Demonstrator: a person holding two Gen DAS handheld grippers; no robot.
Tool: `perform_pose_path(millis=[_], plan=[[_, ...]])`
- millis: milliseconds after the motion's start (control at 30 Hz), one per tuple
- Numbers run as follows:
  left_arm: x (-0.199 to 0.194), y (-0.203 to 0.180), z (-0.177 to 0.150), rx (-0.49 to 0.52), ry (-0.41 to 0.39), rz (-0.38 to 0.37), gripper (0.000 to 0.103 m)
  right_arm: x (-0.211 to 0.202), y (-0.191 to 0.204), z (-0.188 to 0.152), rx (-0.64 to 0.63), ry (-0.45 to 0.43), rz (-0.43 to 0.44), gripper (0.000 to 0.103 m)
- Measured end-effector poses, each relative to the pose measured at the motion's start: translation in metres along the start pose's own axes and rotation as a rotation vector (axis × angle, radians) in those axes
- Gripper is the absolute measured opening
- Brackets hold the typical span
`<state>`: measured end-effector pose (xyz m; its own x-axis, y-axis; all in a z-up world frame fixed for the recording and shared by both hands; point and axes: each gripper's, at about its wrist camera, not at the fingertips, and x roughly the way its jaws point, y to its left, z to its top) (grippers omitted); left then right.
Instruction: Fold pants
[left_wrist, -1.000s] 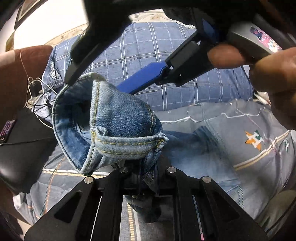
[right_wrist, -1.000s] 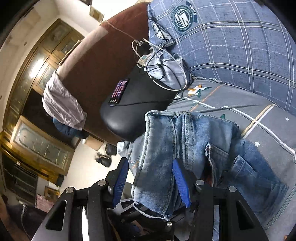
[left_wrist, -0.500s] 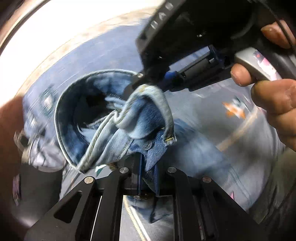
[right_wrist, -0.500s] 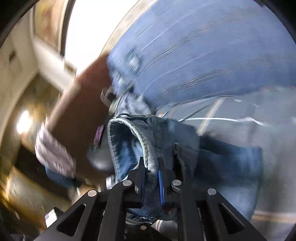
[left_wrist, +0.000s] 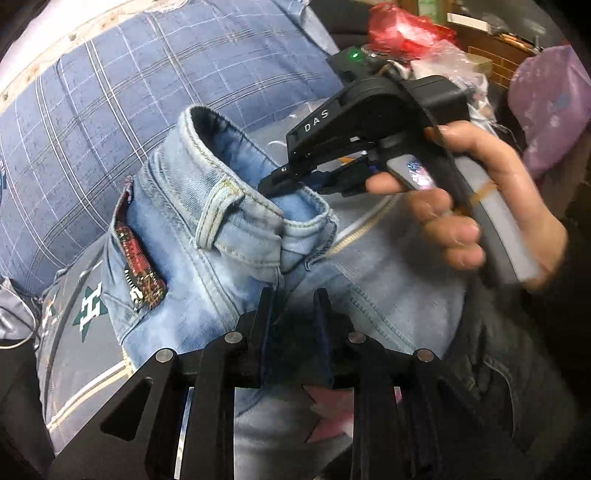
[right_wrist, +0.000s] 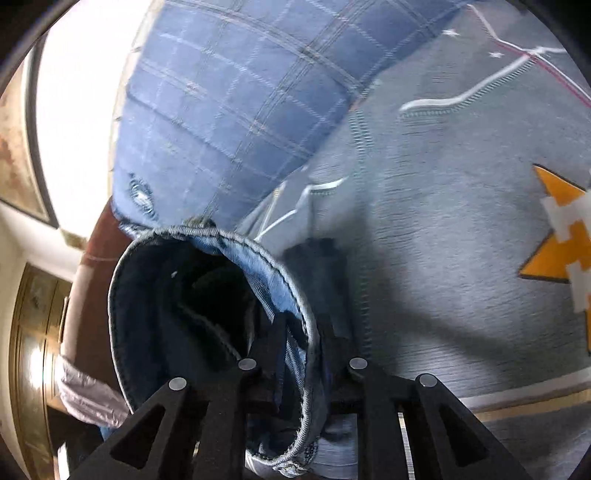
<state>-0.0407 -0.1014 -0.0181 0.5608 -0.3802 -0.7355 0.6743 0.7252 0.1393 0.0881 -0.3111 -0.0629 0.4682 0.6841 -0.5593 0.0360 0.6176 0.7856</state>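
Light blue jeans (left_wrist: 207, 236) are held up by the waistband over a grey bedspread (left_wrist: 373, 236). My left gripper (left_wrist: 293, 295) is shut on the denim just below the waistband, near a belt loop (left_wrist: 218, 214). The right gripper (left_wrist: 291, 181), held by a hand, shows in the left wrist view pinching the waistband's far edge. In the right wrist view my right gripper (right_wrist: 303, 325) is shut on the waistband hem (right_wrist: 273, 266), with the dark inside of the jeans (right_wrist: 177, 306) open to its left.
A blue plaid pillow (left_wrist: 122, 96) lies behind the jeans; it also shows in the right wrist view (right_wrist: 229, 96). The grey bedspread (right_wrist: 443, 221) carries an orange star patch (right_wrist: 557, 243). A brown headboard (right_wrist: 92, 251) and wooden cabinet are at left. Clutter and a red bag (left_wrist: 402, 29) sit at upper right.
Both grippers have lifted and turned the jeans' waistband; the right gripper went from open around the denim to shut on it. The views swung toward the pillow and bedspread.
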Motion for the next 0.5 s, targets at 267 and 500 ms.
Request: perform_pose_path(millis=[267,500], plan=[[-0.028,0.042,-0.002,-0.207,-0.092,-0.120,0.021,-0.064,0.069,-0.024,-0.314,-0.238,0.158,0.057],[-0.016,0.078,-0.010,-0.448,-0.047,-0.098,0.046,-0.011,0.105,-0.059,-0.536,-0.076,0.008,0.056]])
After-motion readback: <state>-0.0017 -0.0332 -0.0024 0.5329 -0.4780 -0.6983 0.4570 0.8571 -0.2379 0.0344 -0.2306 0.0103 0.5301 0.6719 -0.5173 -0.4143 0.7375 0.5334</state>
